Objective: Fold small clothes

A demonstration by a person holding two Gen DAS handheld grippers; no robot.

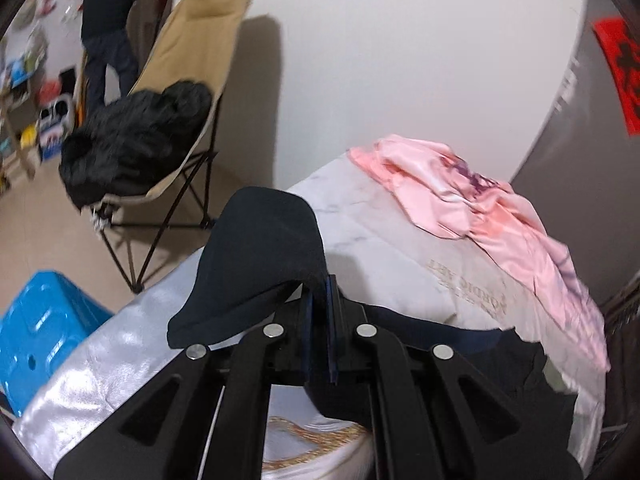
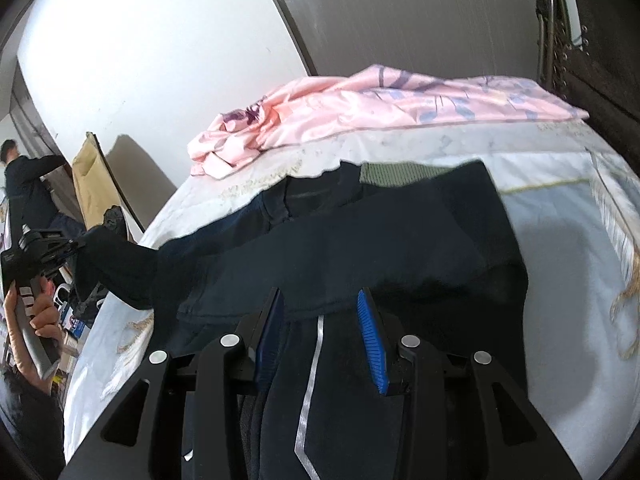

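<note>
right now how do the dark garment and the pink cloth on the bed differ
The dark garment is navy and plain apart from a silver stripe; the pink cloth is pale with purple print.
The dark garment is pinched at one end by the left gripper and lifted; the pink cloth lies untouched.
The dark garment sits near the right gripper, which is open; the pink cloth lies further back, partly crumpled.
Both rest on the bed.

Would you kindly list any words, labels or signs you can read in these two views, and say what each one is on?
"NORDIC ART", gold lettering seen upside down on the white quilt, beside the pink cloth; the smaller line under it is too blurred to read.
A black character on the red paper sign on the grey door: cut off at the frame edge, not readable.
Faint gold lettering on the quilt in the right wrist view: too blurred.
Boxes on the floor: print too small.
</note>
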